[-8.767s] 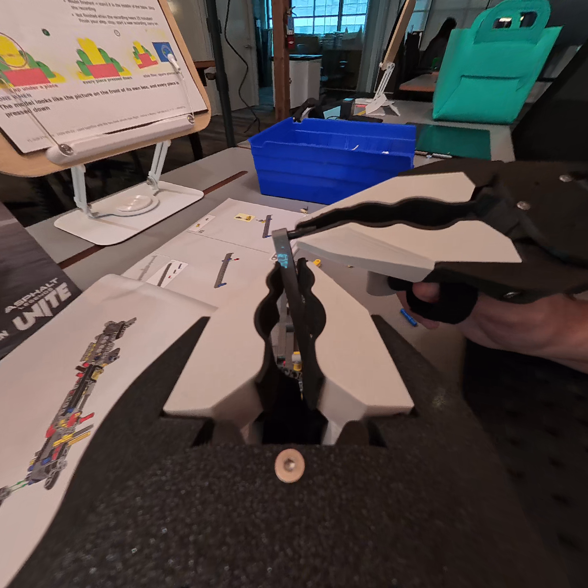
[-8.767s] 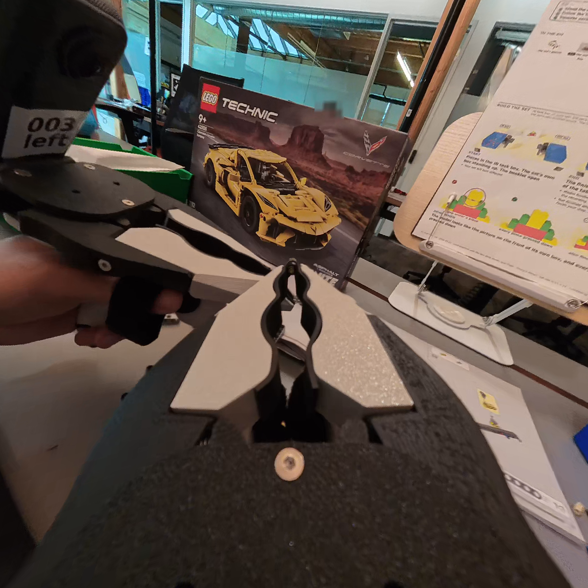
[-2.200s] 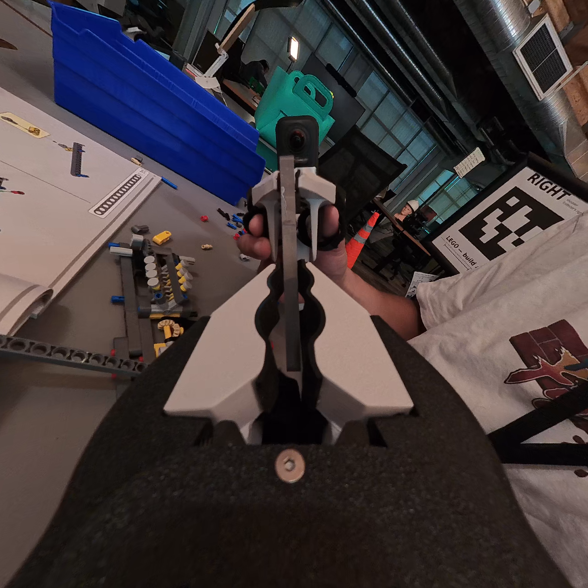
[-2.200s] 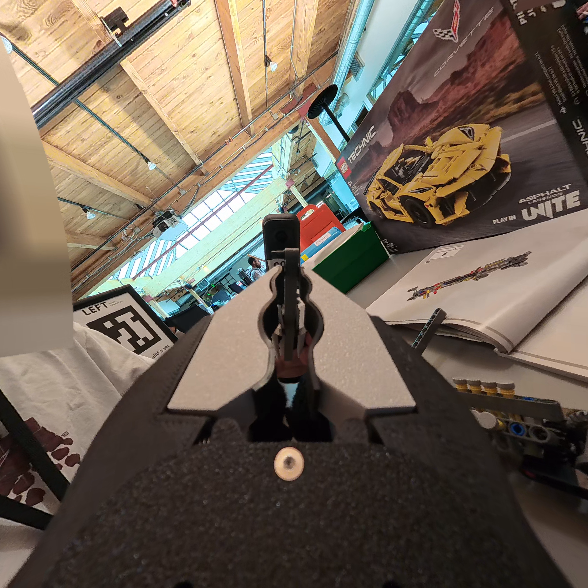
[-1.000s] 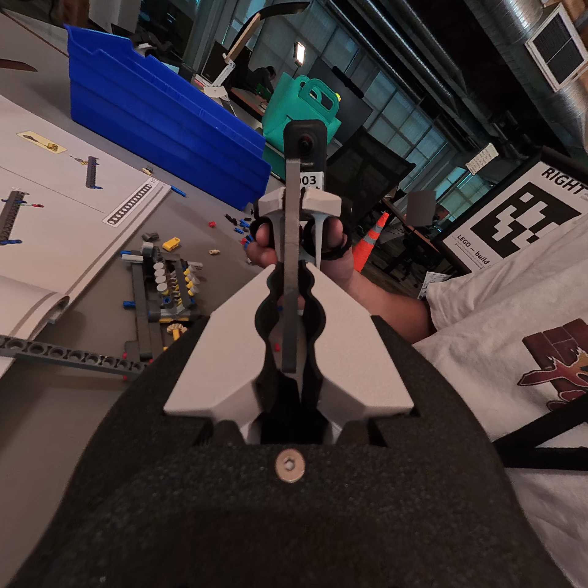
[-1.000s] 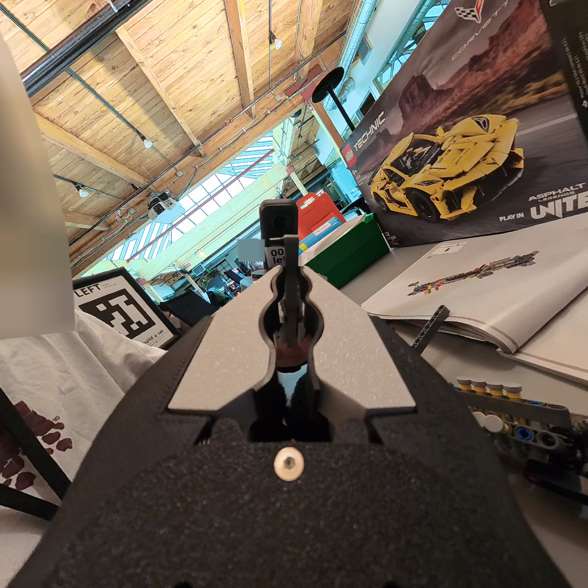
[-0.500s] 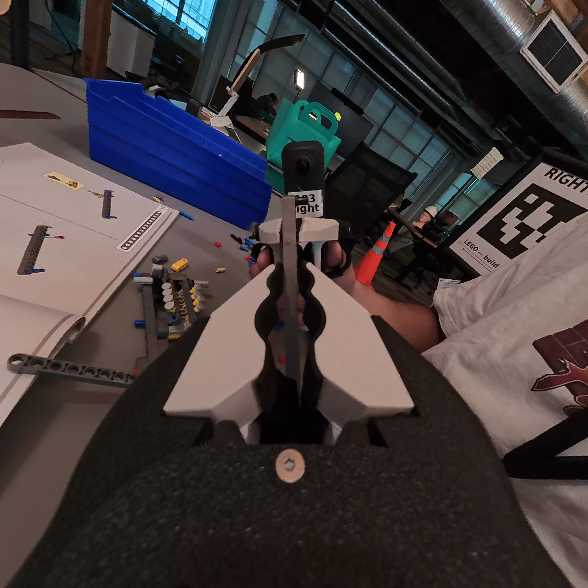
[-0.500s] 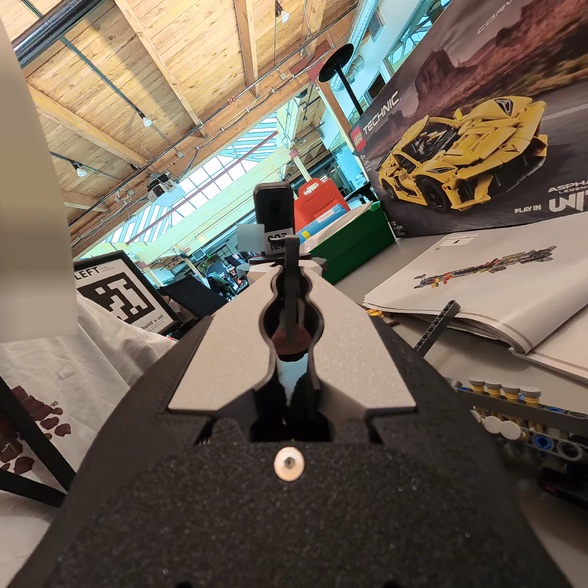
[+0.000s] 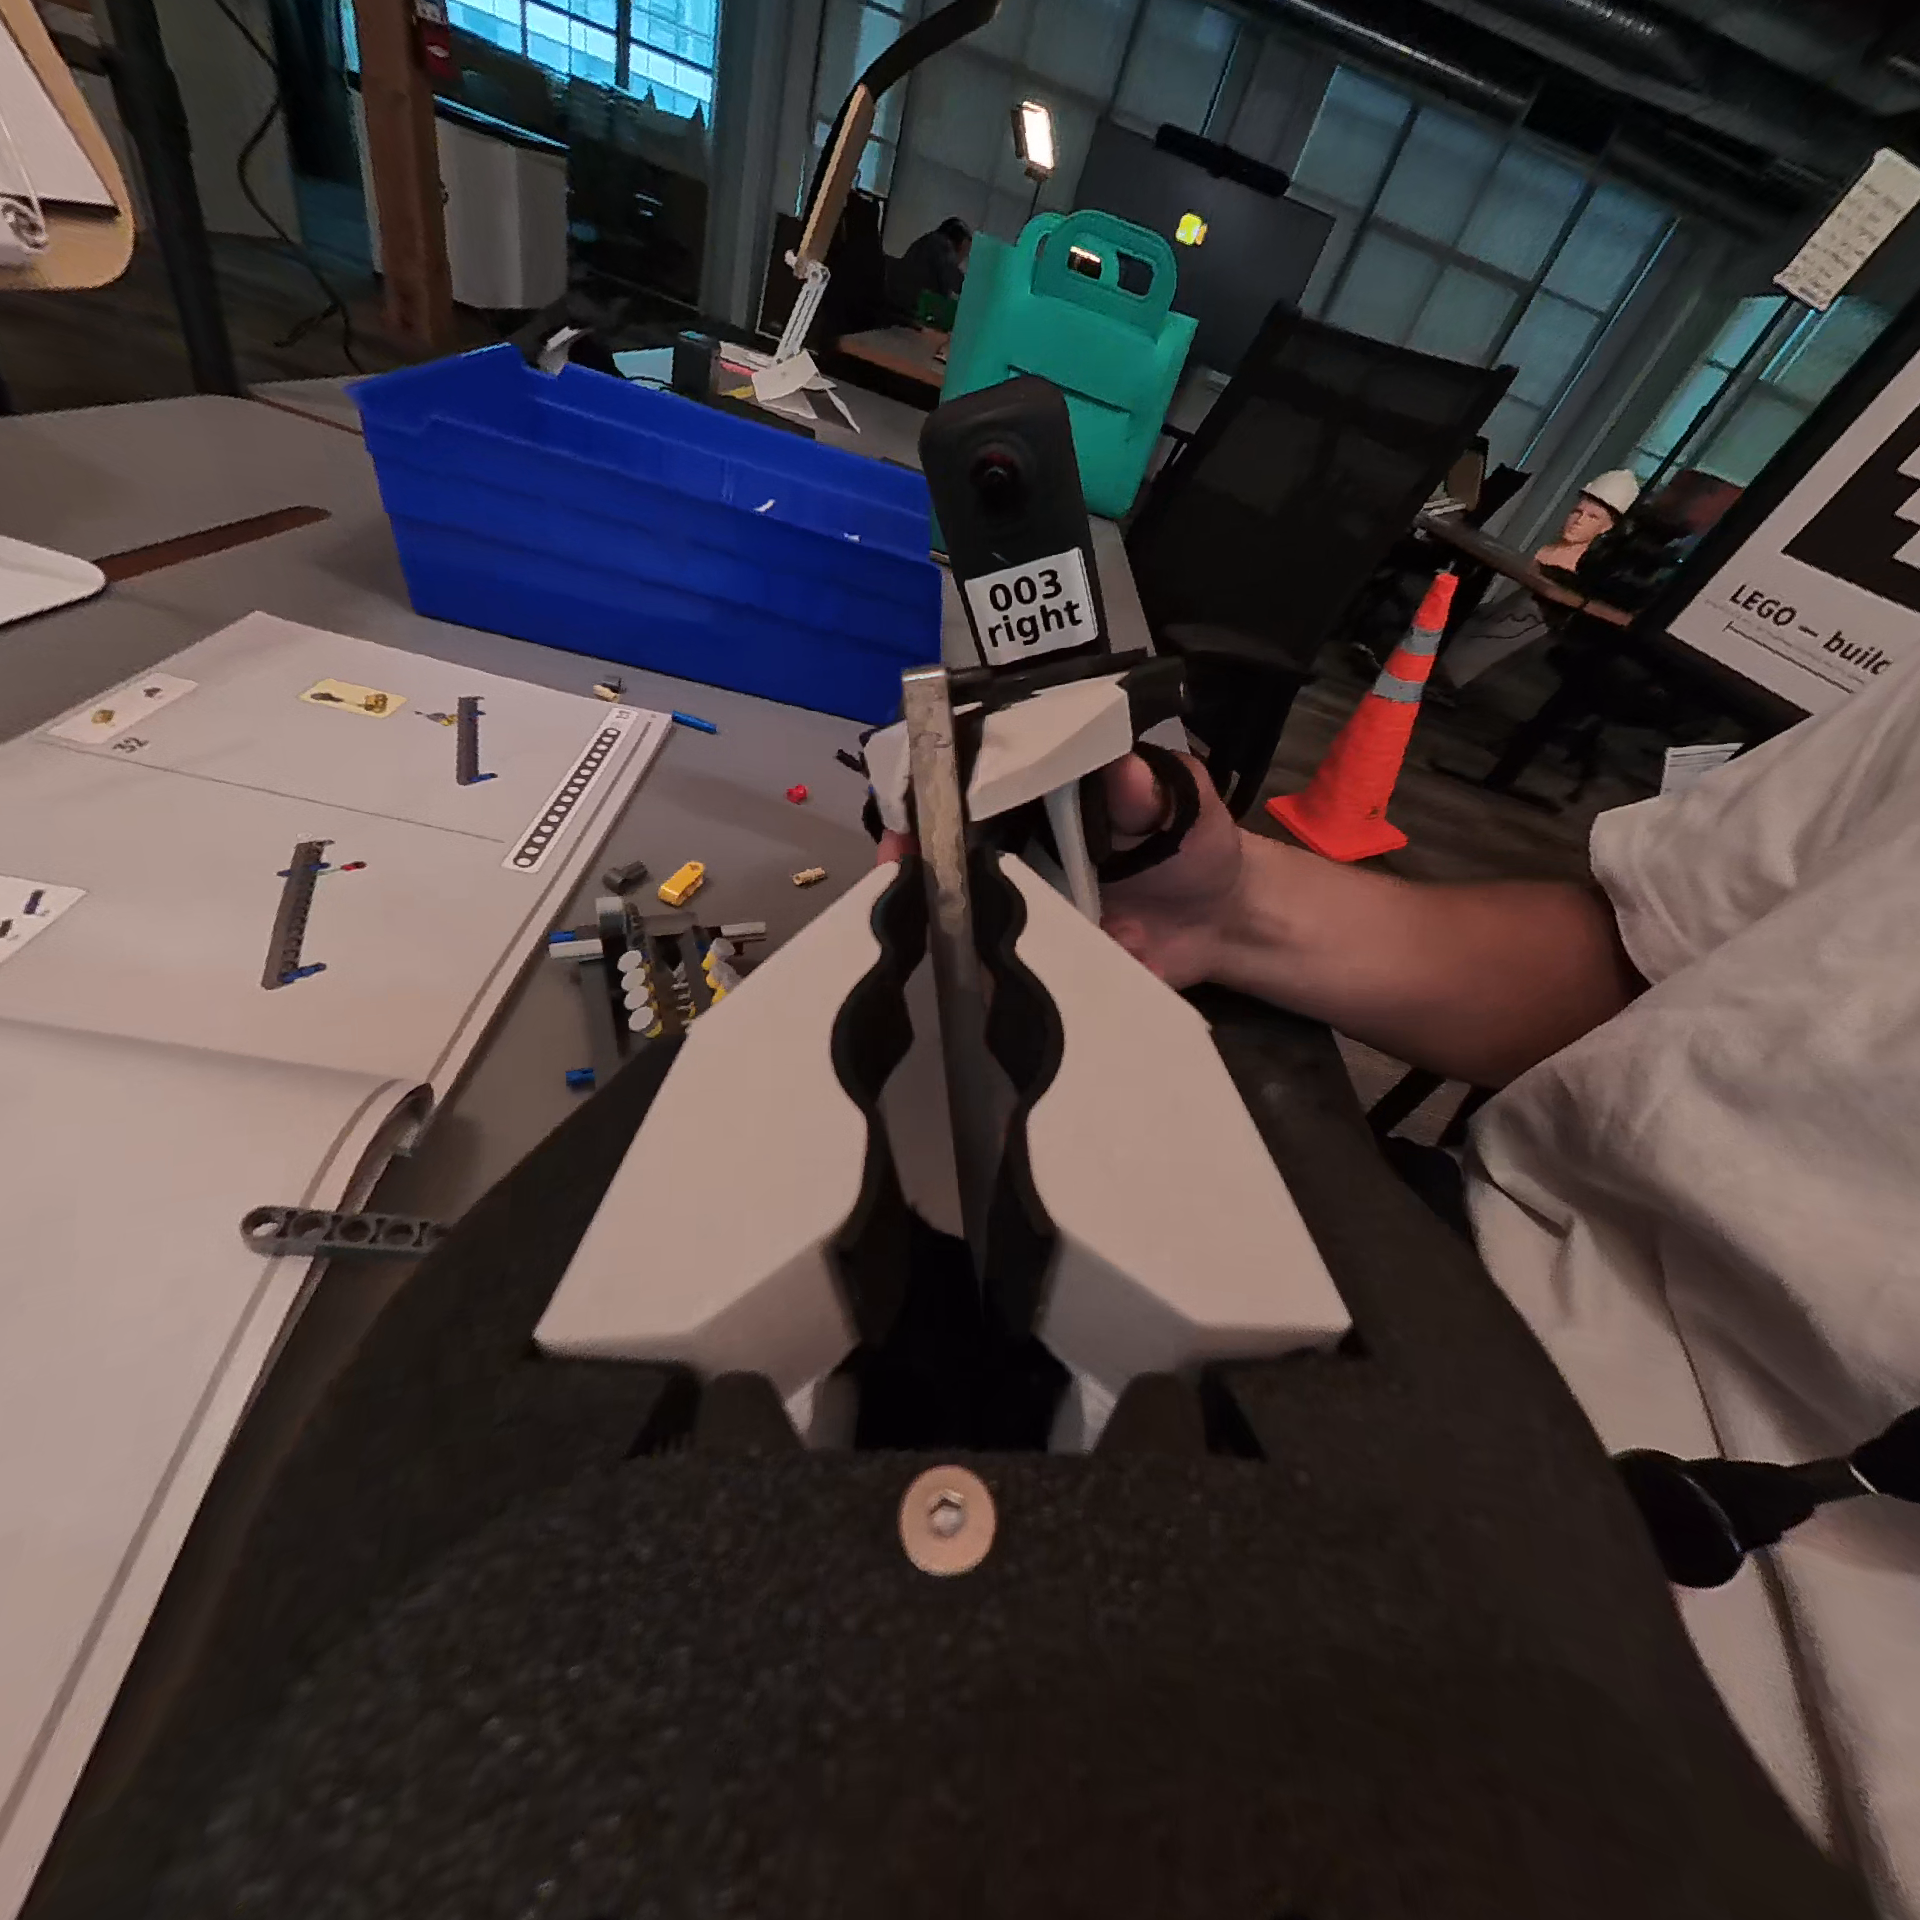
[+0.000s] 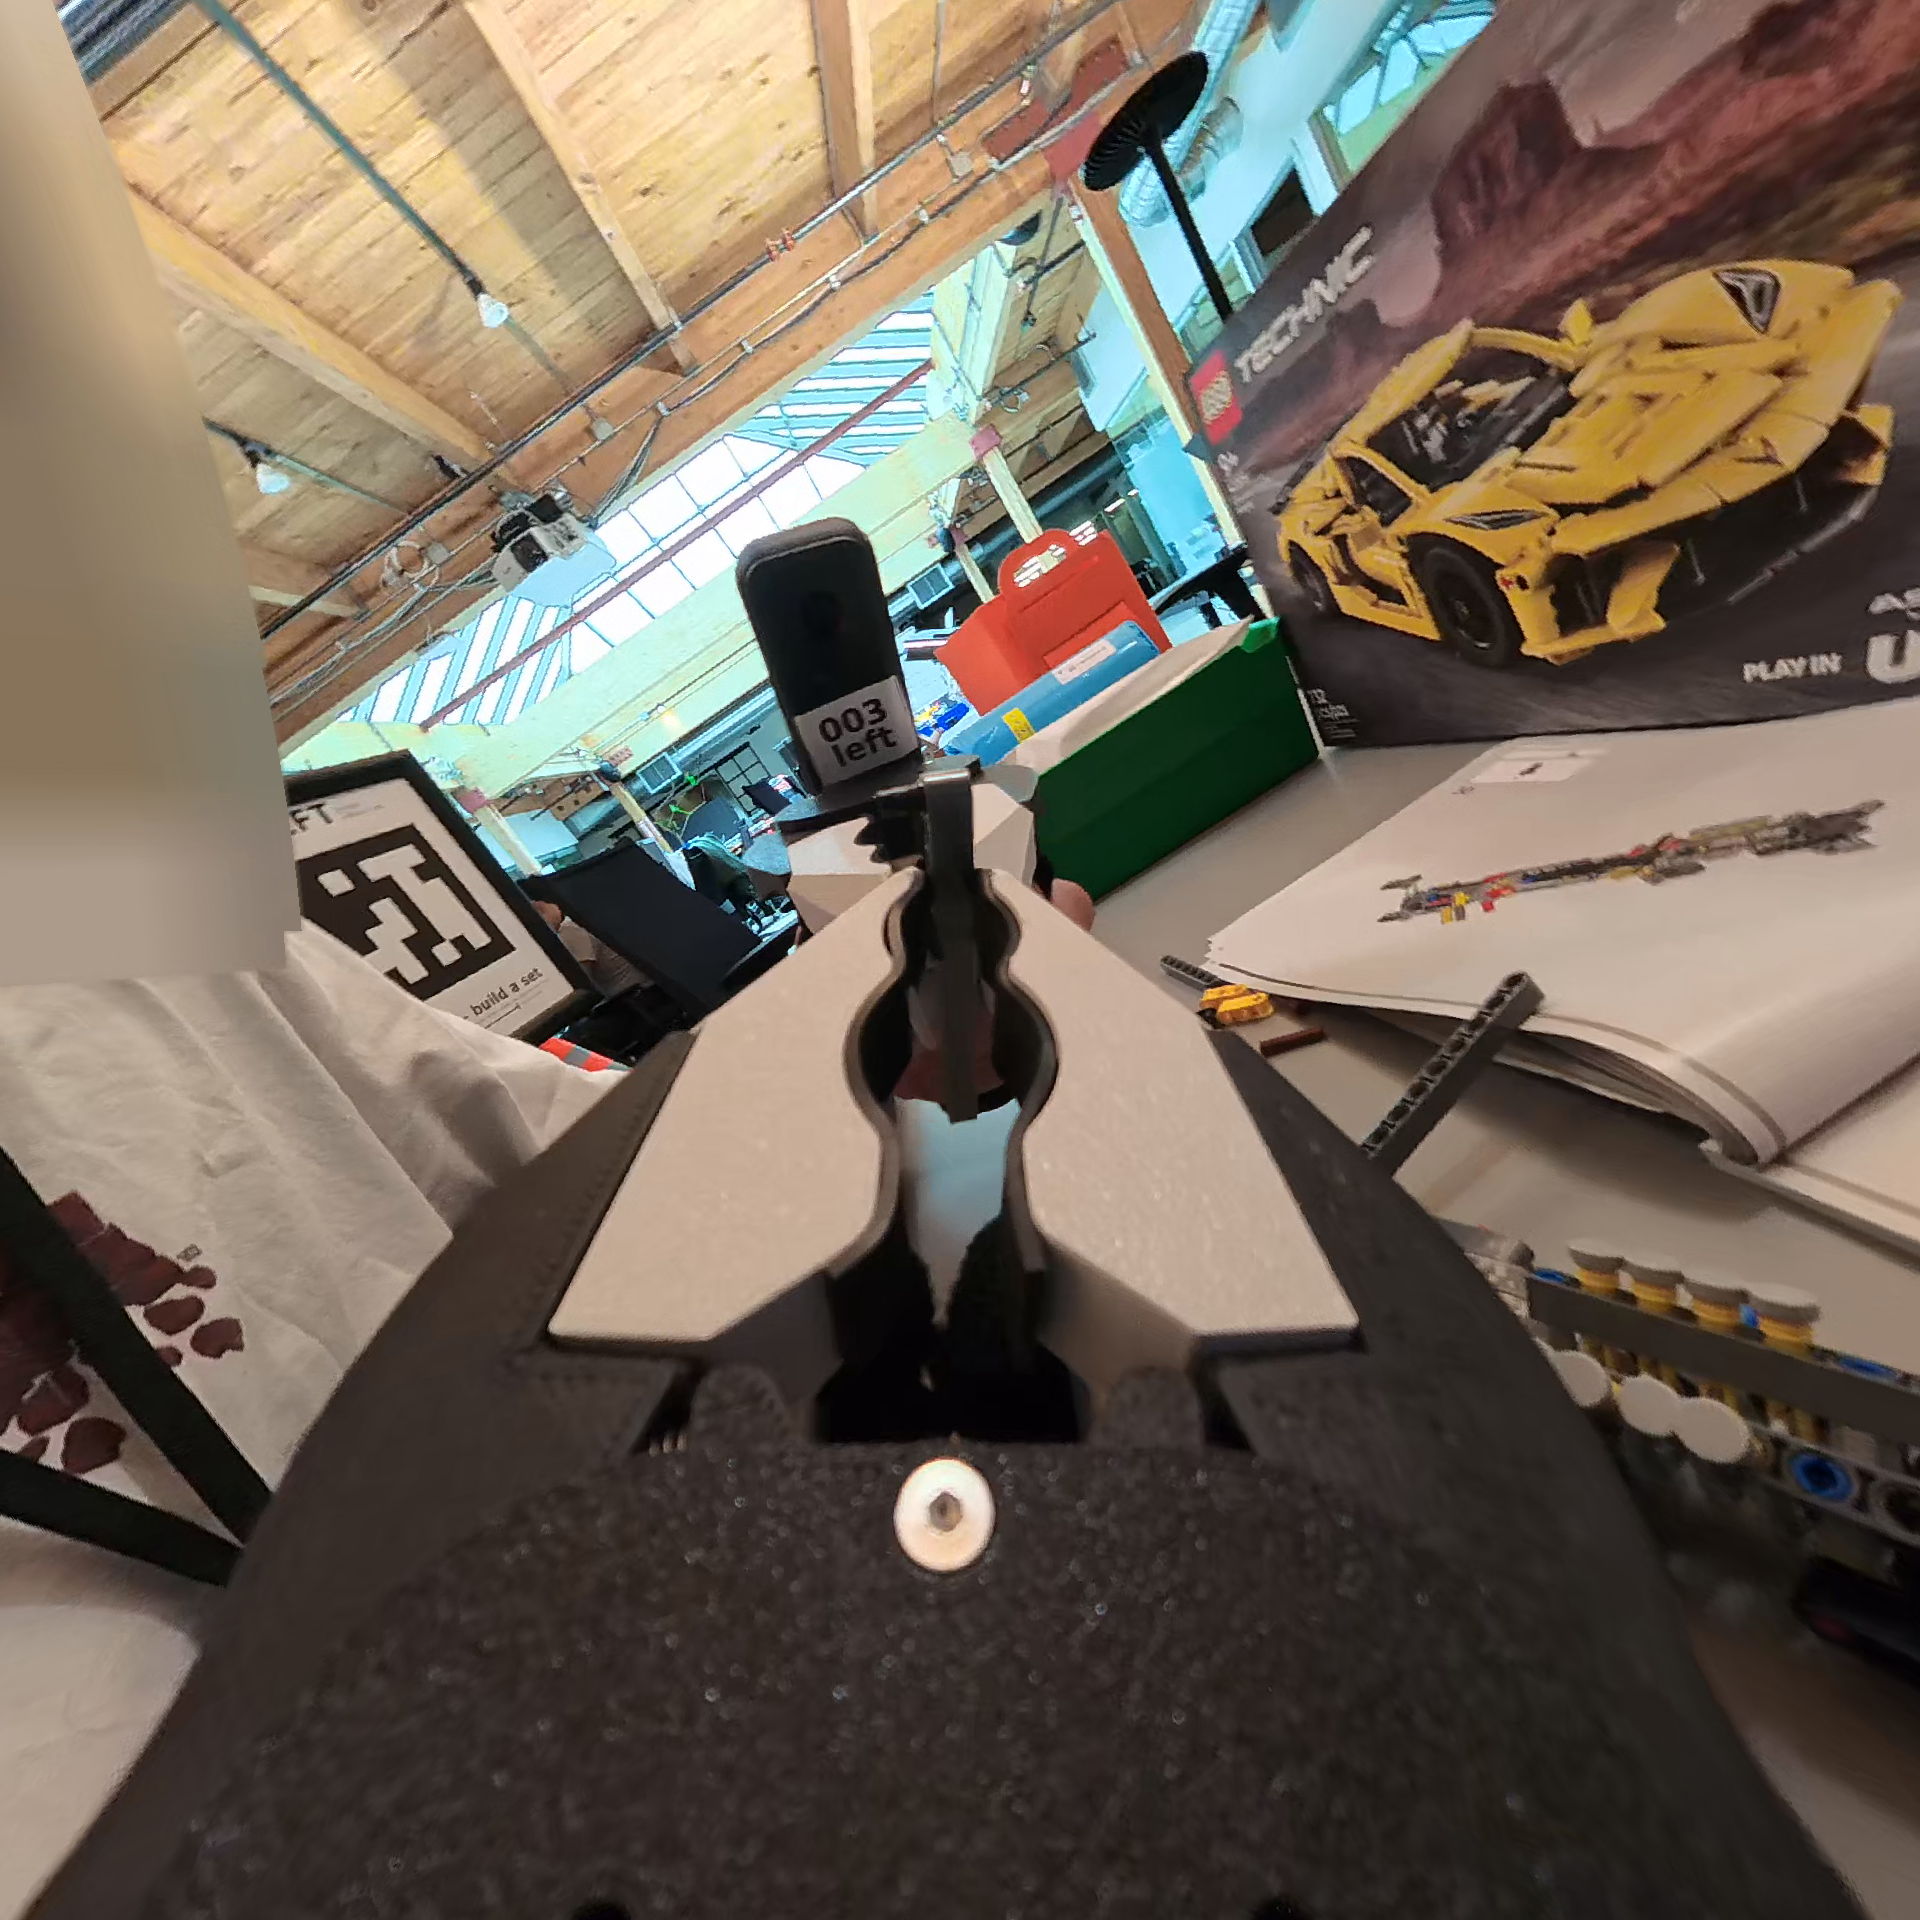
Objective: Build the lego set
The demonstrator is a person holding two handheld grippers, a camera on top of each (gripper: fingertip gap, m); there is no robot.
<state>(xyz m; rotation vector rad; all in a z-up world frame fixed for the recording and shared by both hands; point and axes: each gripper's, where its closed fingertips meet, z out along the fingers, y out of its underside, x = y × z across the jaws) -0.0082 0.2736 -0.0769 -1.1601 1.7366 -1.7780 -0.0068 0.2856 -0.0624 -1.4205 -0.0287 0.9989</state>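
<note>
both views have tilted level since before; left gripper (image 9: 951, 914) and right gripper (image 10: 951, 904) both clamp one grey beam (image 9: 940, 831).

1. We see a long dark grey beam (image 9: 951, 935) held edge-on, clamped between both sets of fingers.
2. We see a partly built grey assembly (image 9: 649, 971) with white and yellow pins lying flat on the surface.
3. Another grey holed beam (image 9: 332, 1231) lies beside the open booklet (image 9: 260, 831).
4. Small loose pieces (image 9: 681, 881) lie scattered near the assembly.
</note>
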